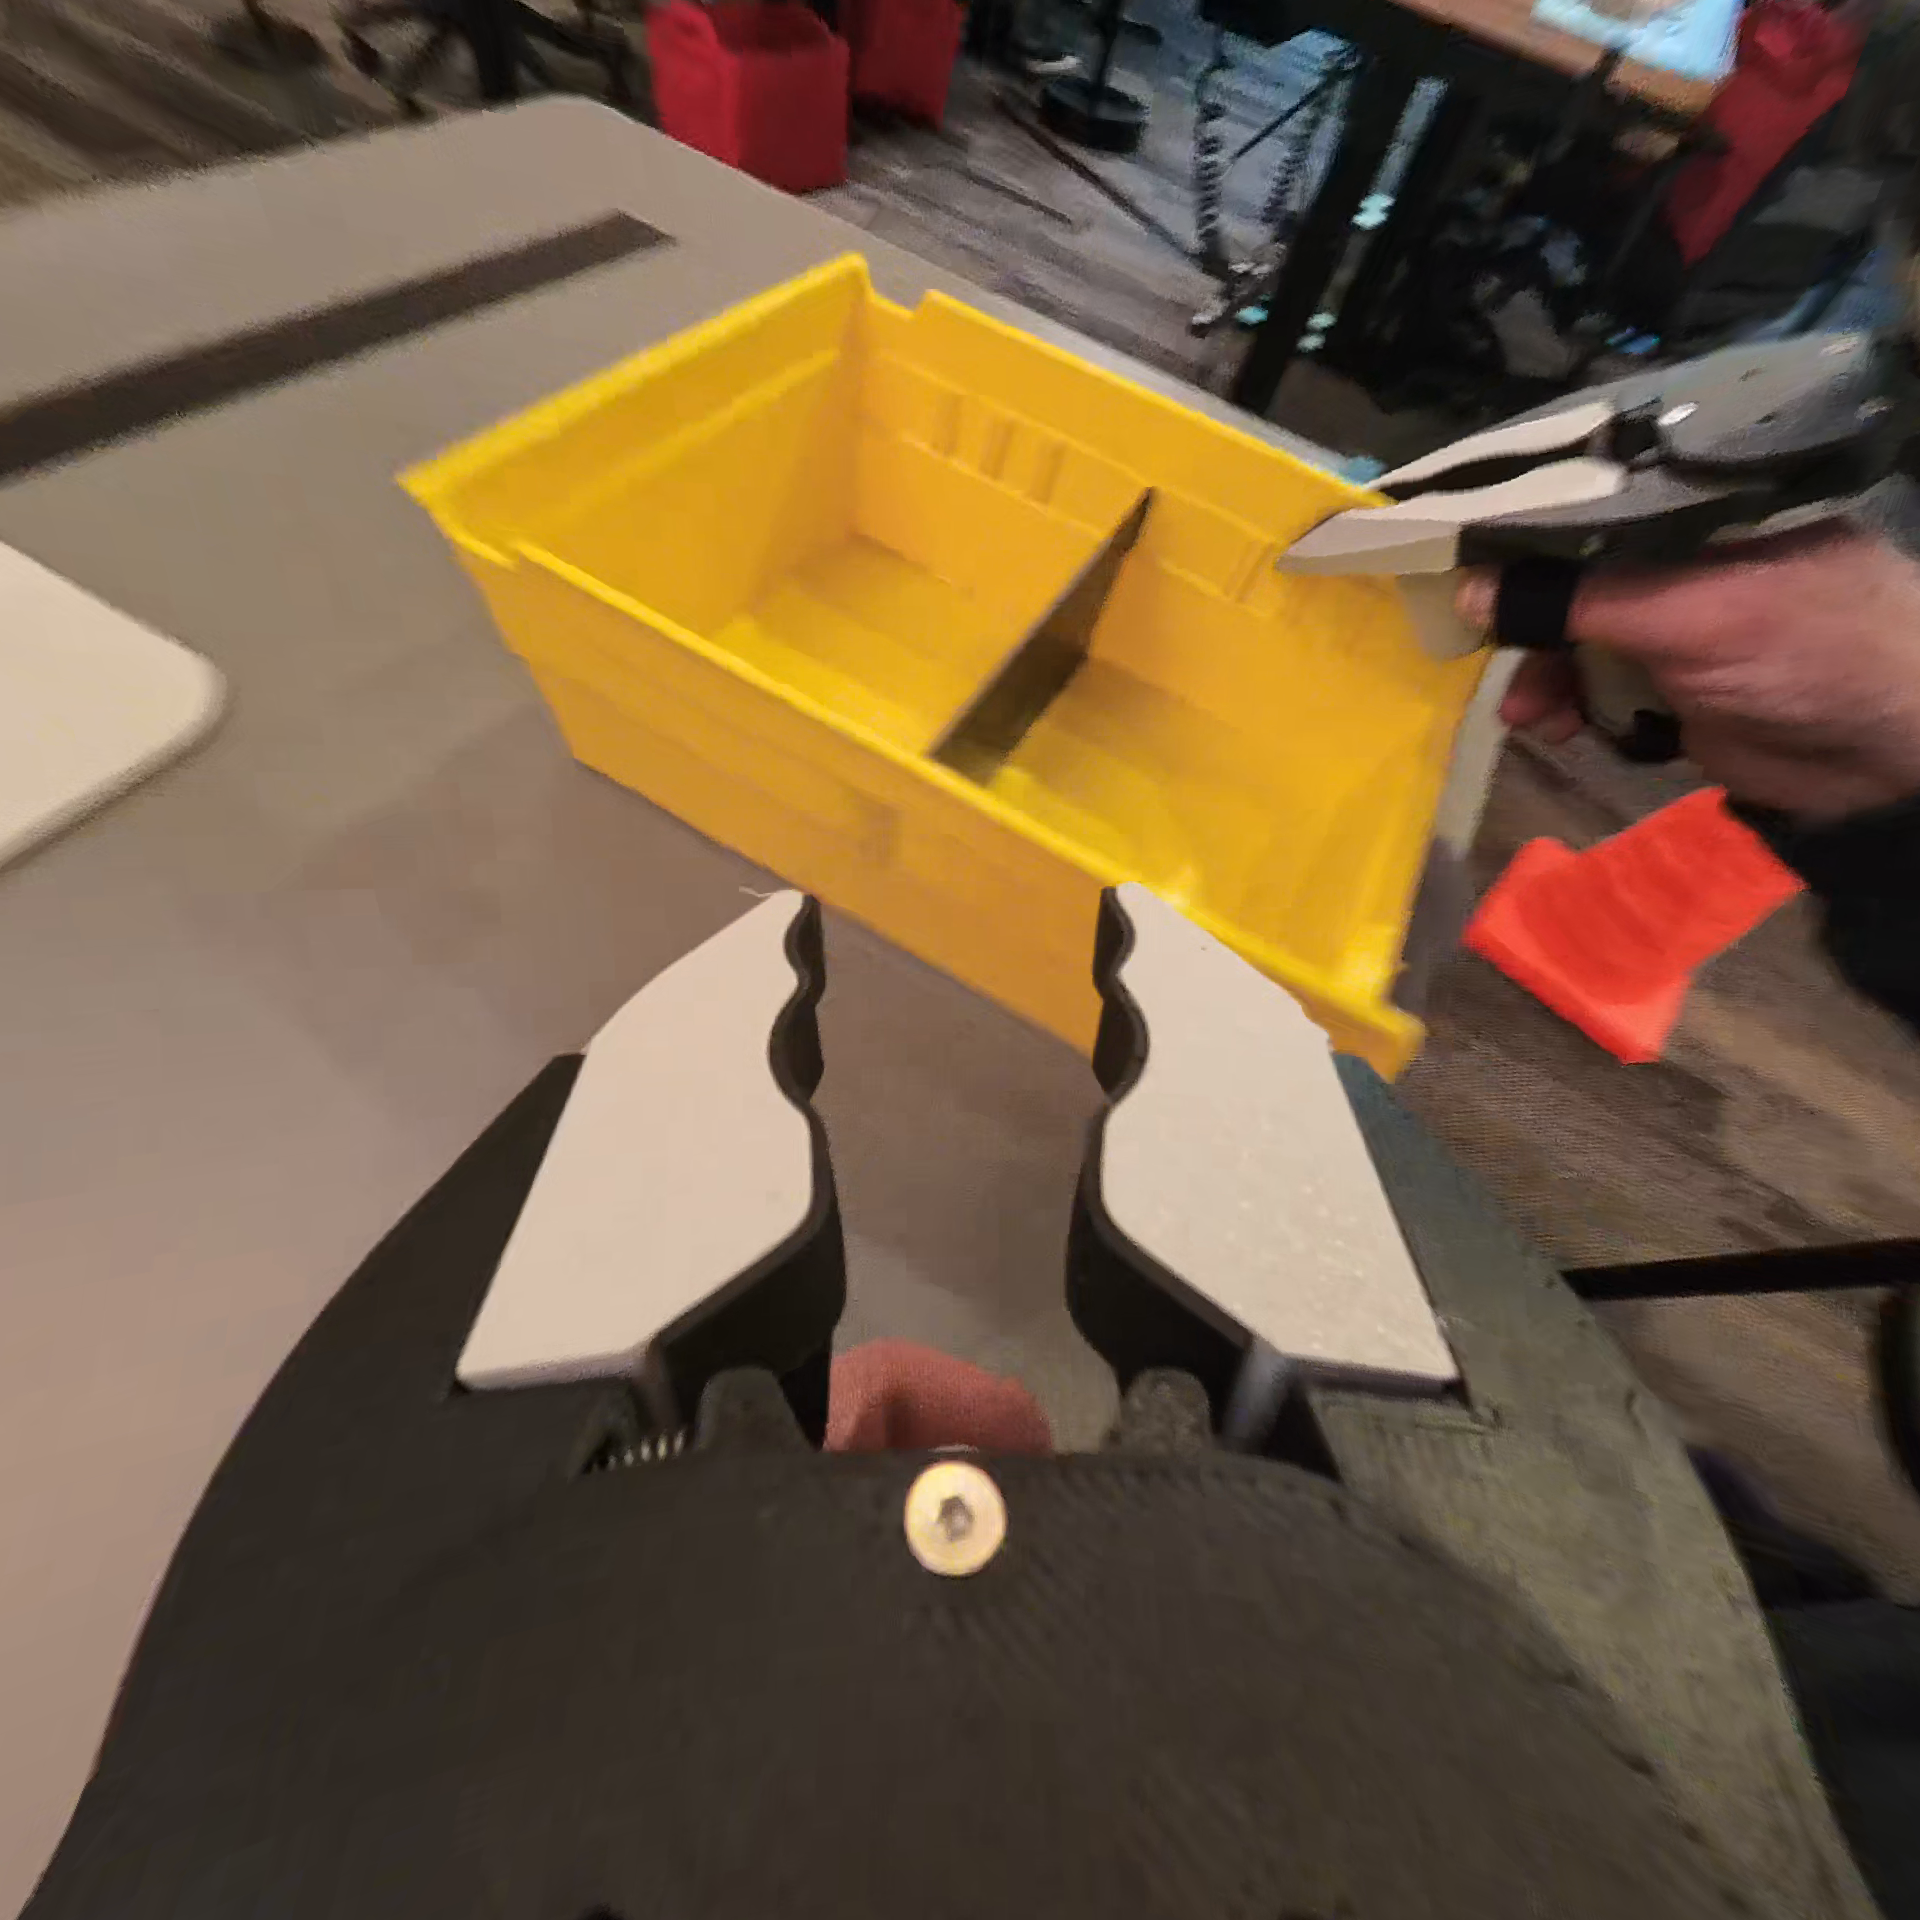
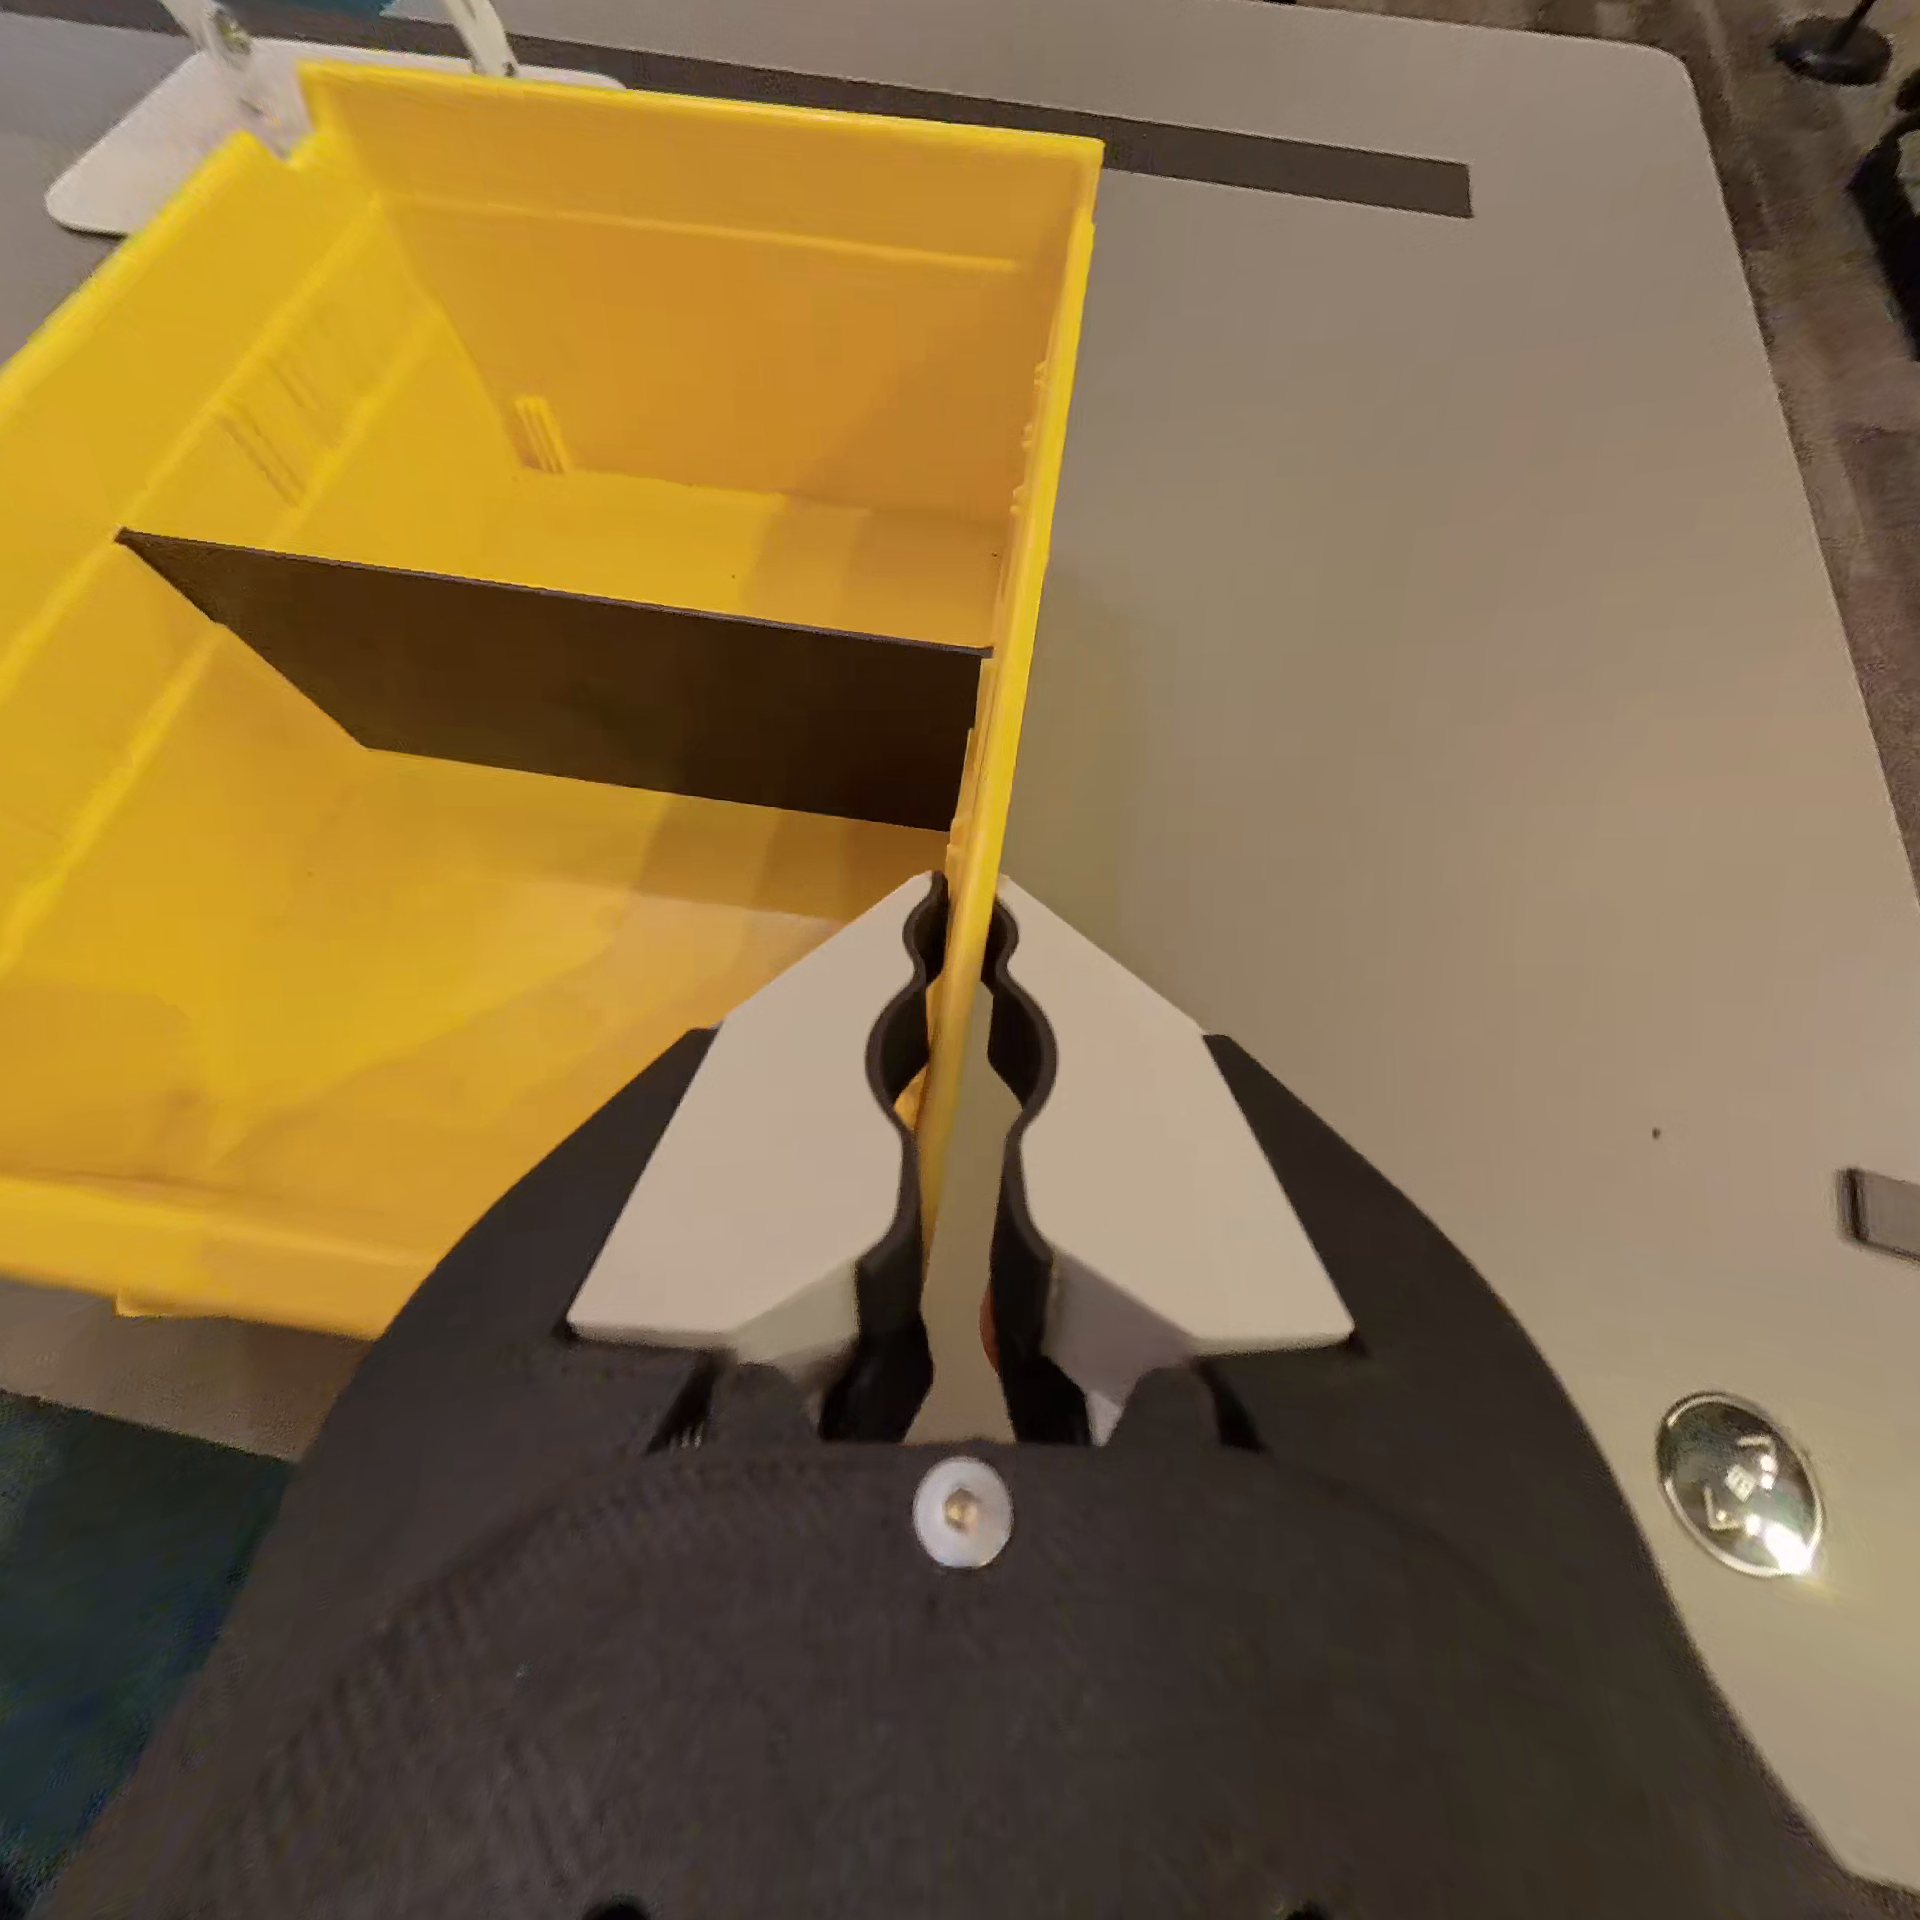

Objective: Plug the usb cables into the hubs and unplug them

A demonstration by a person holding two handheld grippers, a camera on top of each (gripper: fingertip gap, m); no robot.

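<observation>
Right wrist view: right claw [image 2: 961, 904] clamped on yellow bin [image 2: 312, 987] wall, 12 o'clock; both compartments bare. Left claw [image 1: 961, 914] apart, bin just beyond. Cables, hubs unseen. Judged: bin-handling; next, locate them.

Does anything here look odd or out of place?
Yes: the yellow bin is tilted, with one end past the table edge, held by the right gripper clamped on its wall. Both compartments look empty.

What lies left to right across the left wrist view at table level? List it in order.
Pale rounded board at the left edge → yellow plastic bin with a black divider → right gripper clamped on the bin's wall → the hand holding it.
</observation>
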